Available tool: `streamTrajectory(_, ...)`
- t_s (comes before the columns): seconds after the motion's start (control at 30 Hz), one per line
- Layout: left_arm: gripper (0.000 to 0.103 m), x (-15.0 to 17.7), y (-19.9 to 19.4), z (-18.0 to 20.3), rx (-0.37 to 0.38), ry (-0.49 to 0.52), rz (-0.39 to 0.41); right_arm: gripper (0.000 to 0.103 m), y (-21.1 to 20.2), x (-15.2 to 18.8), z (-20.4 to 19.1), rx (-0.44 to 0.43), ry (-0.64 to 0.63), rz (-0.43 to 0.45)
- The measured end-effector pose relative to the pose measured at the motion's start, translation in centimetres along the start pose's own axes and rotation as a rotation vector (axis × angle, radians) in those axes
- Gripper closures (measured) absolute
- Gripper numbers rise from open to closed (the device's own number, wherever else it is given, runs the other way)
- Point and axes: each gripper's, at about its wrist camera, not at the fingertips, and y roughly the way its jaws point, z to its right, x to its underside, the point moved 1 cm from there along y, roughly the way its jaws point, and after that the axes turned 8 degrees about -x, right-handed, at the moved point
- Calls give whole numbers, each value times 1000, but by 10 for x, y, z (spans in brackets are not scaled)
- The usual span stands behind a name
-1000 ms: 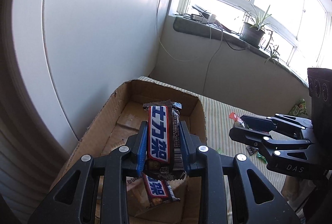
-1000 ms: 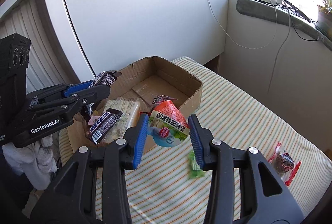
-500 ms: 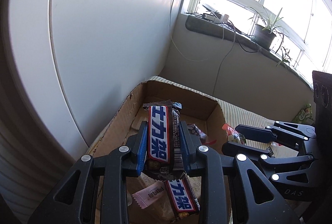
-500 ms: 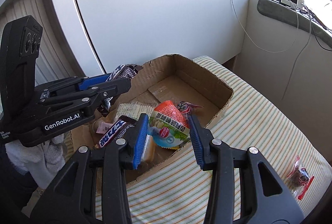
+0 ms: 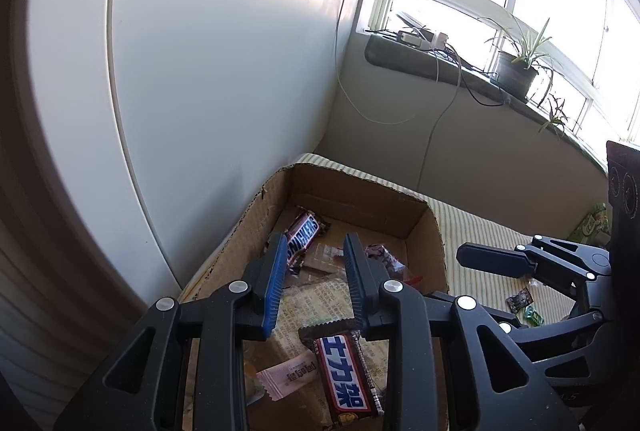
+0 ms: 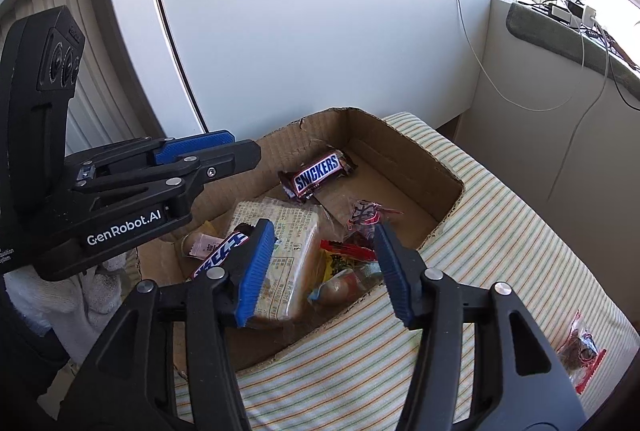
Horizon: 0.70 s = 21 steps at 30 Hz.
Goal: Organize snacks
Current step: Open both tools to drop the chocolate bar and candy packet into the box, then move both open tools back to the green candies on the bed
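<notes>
An open cardboard box point(image 6: 450, 177) point(image 5: 360, 185) sits on a striped cloth and holds several snacks. A Snickers bar point(image 6: 320, 173) point(image 5: 305, 231) lies at its far end. A second bar with blue lettering point(image 5: 346, 375) point(image 6: 220, 251) lies on a wrapped bread packet point(image 6: 288, 235). A red and white pouch point(image 6: 344, 283) rests against the box's near wall. My left gripper point(image 5: 314, 237) point(image 6: 240, 149) hovers over the box, open with nothing between its pads. My right gripper point(image 6: 323, 227) point(image 5: 460, 271) hangs over the near wall, its jaws opening and empty.
A red-edged sweet packet point(image 6: 582, 351) lies on the striped cloth point(image 6: 500, 231) to the right. Small wrapped sweets point(image 5: 520, 301) and a green packet point(image 5: 592, 227) lie further along it. A white panel stands just behind the box. A potted plant point(image 5: 514, 71) stands on the sill.
The left gripper let go of the Snickers bar, which now lies at the box's far end. The right gripper's jaws spread and the pouch dropped into the box.
</notes>
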Motion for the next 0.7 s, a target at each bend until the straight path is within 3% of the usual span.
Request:
streamTrajectory(0.13,74,-1,-2,2,-2,-3,5,38,-8,0,0,13,-6,12)
streamTrajectory(0.23,67,-1,-5,3,-3,-4,13,34,-14,0,0,21,-3,22)
streamTrajectory(0.47,66,0,-15,9,-6,7,32,31,-28,6,1,36,5,32)
streamTrajectory(0.63,57,0,-22,14,-10,16,49,24,-41,13,3,53,14,44)
streamTrajectory(0.7,48,1,-25,17,-16,20,57,21,-46,16,5,59,19,48)
